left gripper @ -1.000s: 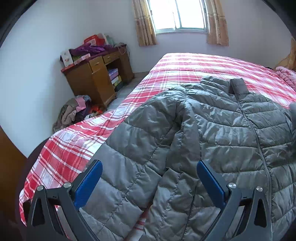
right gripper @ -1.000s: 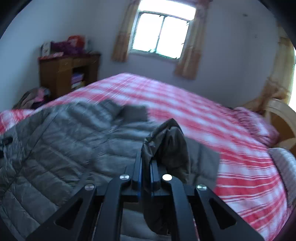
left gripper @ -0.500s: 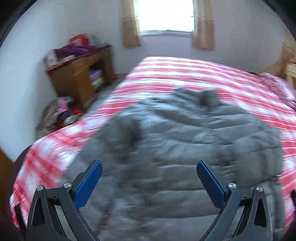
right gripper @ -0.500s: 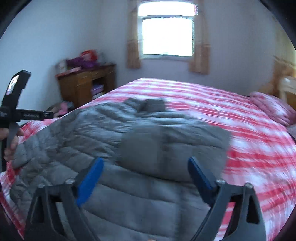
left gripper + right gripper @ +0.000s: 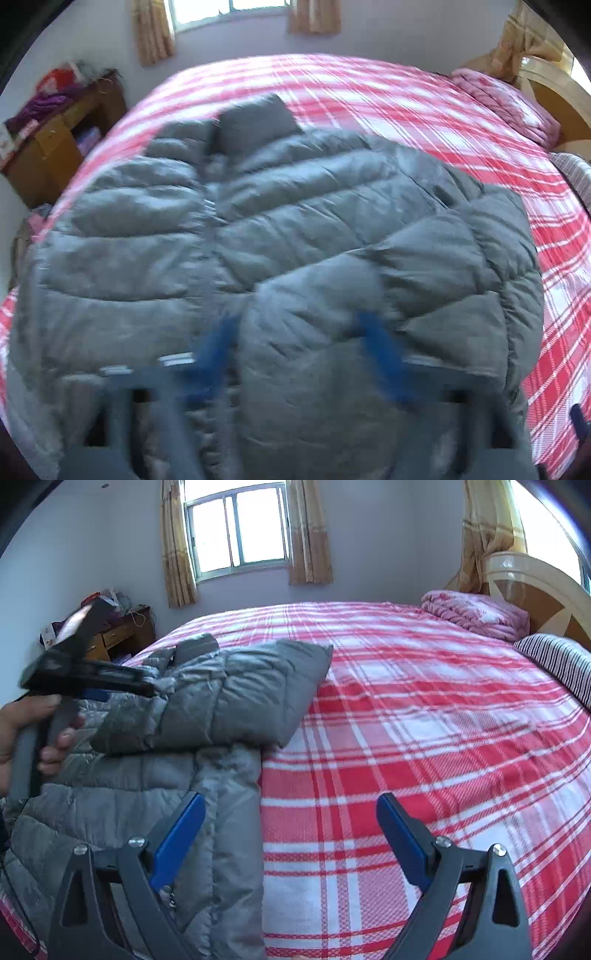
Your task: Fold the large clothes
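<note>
A grey quilted puffer jacket (image 5: 295,221) lies front up on the red plaid bed, collar toward the window. One sleeve (image 5: 251,694) is folded across its chest. My left gripper (image 5: 297,347) points down at the jacket, blurred by motion. Its jaws are closing with the puffy end of the folded sleeve (image 5: 314,314) between the blue pads. The hand (image 5: 33,731) holding that gripper shows at the left of the right wrist view. My right gripper (image 5: 290,801) is open and holds nothing, with its left pad above the jacket's (image 5: 221,849) edge and its right pad above bare sheet.
The red plaid bed (image 5: 424,738) stretches right and toward the window (image 5: 240,528). A pink folded blanket (image 5: 476,614), a striped pillow (image 5: 561,661) and the headboard (image 5: 535,583) are at the far right. A cluttered wooden desk (image 5: 55,140) stands against the left wall.
My right gripper opened and let go of the sleeve, which now lies folded on the jacket, then moved right. My left gripper swung over the jacket and its jaws narrowed around the sleeve.
</note>
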Demonstrator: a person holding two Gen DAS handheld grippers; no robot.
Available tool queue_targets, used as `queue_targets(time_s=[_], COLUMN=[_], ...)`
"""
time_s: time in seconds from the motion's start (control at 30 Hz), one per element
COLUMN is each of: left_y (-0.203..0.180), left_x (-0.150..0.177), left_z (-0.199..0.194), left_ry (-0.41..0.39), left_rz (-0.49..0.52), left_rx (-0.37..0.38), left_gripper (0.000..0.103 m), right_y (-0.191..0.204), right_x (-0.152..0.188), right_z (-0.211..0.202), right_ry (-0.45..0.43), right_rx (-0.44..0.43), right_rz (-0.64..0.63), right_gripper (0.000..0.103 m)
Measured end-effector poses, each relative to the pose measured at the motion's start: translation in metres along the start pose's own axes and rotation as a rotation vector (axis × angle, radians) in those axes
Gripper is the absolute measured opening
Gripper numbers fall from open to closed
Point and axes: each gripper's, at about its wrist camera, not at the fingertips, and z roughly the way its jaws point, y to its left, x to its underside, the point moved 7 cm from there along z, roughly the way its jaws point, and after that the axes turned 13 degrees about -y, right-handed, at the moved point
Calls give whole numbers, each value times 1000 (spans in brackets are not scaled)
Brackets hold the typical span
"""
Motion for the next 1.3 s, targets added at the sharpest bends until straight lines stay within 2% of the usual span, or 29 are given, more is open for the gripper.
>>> queue_targets(time_s=[0.1, 0.27, 0.43, 0.57, 0.77, 0.87, 0.9, 0.93, 0.97, 1.0, 1.03, 1.17, 1.23, 1.3], left_y=[-1, 27, 80, 111, 141, 152, 157, 161, 165, 170, 175, 172, 162, 151], left_x=[-1, -19, -30, -13, 29, 40, 39, 35, 29, 22, 15, -7, -11, -11], left_z=[-7, -48, -83, -85, -66, -52, -54, -57, -64, -71, -79, -102, -98, -81], left_ry=[-30, -136, -218, -196, -149, -112, -118, -138, -166, -198, -228, -337, -339, -318], left_rz=[1, 15, 2, -16, 3, -2, -2, -7, -17, -29, -45, -78, -68, -49], left_rx=[22, 0, -76, -121, -244, -298, -322, -348, -371, -401, -433, -427, -423, -410], left_gripper=[17, 13, 13, 13, 14, 29, 40, 51, 58, 70, 76, 78, 82, 83], right_y=[-1, -7, -5, -5, -7, -4, -4, -5, -5, -6, -7, 0, 9, 24], right_x=[12, 29, 31, 35, 38, 35, 30, 22, 10, 0, -17, -76, -102, -121], right_z=[6, 12, 11, 13, 15, 16, 14, 10, 4, 0, -4, 5, 22, 47], right_ry=[26, 57, 63, 74, 94, 115, 115, 101, 82, 64, 34, -37, -71, -83], right_rx=[-1, 13, 19, 22, 17, 10, 11, 18, 14, 8, 4, 5, -7, -27], right_rz=[2, 24, 10, 8, 16, -1, -14, -22, -19, -14, -6, -47, -63, -67], right_gripper=[96, 96, 96, 96, 96, 96, 96, 96, 96, 96, 96, 96, 96, 95])
